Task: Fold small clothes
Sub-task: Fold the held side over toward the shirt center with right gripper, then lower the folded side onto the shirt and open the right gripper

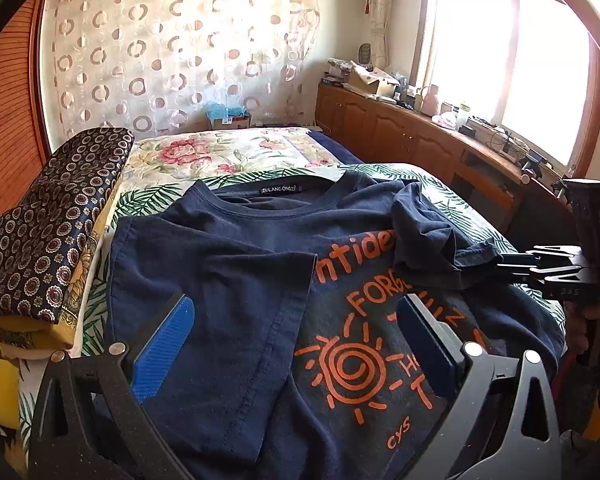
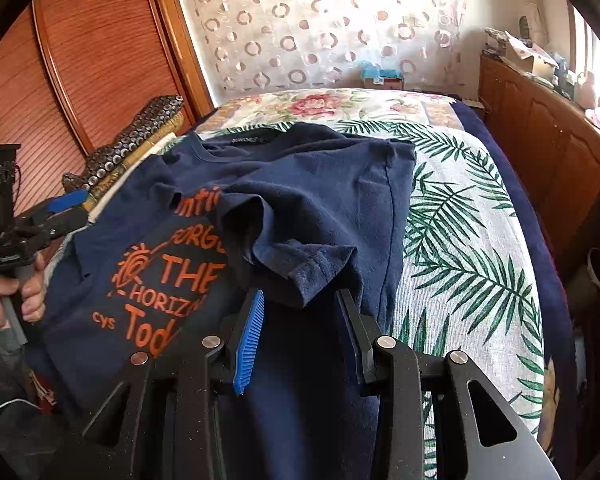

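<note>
Bedroom with a bed (image 2: 472,216) spread in palm-leaf and rose prints, patterned curtain (image 1: 172,52) behind, wooden cabinets (image 1: 400,128) under a bright window (image 1: 512,56), ribbed wooden doors (image 2: 92,52) on the other side. Stack of folded dark patterned fabric (image 1: 48,224) at the bed's edge. Navy T-shirt (image 1: 236,264) with orange sun and lettering lying on the bed, collar toward the far end, both sides folded in over the print. Left gripper (image 1: 296,320) hovering just above the shirt, blue-padded jaws spread wide over the folded left panel and the print, nothing between them. Right gripper (image 2: 300,316) at the folded-in right sleeve (image 2: 300,276), jaws partly apart either side of the cuff, pads not visibly pressing the cloth. Hand (image 2: 16,296) on the left gripper's handle
</note>
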### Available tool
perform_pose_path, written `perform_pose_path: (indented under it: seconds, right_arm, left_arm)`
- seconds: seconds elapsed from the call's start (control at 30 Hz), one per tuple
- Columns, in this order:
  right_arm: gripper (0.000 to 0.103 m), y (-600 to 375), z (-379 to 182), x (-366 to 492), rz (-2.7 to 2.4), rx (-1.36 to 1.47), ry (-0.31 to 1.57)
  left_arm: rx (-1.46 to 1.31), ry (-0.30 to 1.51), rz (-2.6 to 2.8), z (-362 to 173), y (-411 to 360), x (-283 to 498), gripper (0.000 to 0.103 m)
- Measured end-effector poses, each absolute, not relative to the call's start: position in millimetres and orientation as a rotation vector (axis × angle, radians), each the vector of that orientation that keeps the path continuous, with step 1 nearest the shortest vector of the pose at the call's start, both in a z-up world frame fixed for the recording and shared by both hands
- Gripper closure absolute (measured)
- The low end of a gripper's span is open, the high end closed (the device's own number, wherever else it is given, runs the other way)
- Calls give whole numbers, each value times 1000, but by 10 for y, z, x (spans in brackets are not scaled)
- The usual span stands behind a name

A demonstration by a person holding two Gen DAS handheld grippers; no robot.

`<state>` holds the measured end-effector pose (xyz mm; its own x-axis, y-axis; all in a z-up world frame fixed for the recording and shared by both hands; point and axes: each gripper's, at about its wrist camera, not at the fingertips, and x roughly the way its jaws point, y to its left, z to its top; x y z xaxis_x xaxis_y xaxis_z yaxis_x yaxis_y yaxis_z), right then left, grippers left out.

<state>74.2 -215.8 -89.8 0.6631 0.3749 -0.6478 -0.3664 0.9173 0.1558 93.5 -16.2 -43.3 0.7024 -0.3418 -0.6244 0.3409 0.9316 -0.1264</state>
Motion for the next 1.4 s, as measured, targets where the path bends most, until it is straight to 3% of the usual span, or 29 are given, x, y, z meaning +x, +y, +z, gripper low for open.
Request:
perform_pose_path:
  seconds: [0.1, 0.13, 0.17, 0.2, 0.27, 0.57, 1.17, 1.3, 1.4]
  right_arm:
    - [65, -2126, -912, 807, 395, 5, 727]
    - [70, -2119, -908, 807, 391, 2, 721]
    - [91, -2105, -895, 788, 400, -4, 718]
    - [98, -2077, -891, 765, 406, -13, 713]
    - [99, -2044, -867, 719, 419, -16, 694]
    - [102, -2004, -915, 400, 527, 73, 722]
    - [102, -1812, -1035, 344, 498, -7, 761]
    - [100, -1881, -894, 300, 460, -27, 721]
    - [99, -1940, -834, 285, 433, -35, 698]
  left_arm:
    - [-2, 697, -375, -443, -154, 935, 1]
    - [-4, 698, -374, -445, -147, 935, 1]
    - [-5, 699, -374, -452, -144, 935, 1]
    - [-5, 698, -373, -453, -136, 932, 1]
    - [-8, 696, -368, -454, -114, 928, 1]
    - [-10, 701, -379, -454, -144, 936, 1]
    - [10, 705, -407, -426, -314, 1035, 1]
    - [7, 705, -448, -383, -410, 1101, 9]
    - [5, 708, -481, -368, -508, 1170, 21]
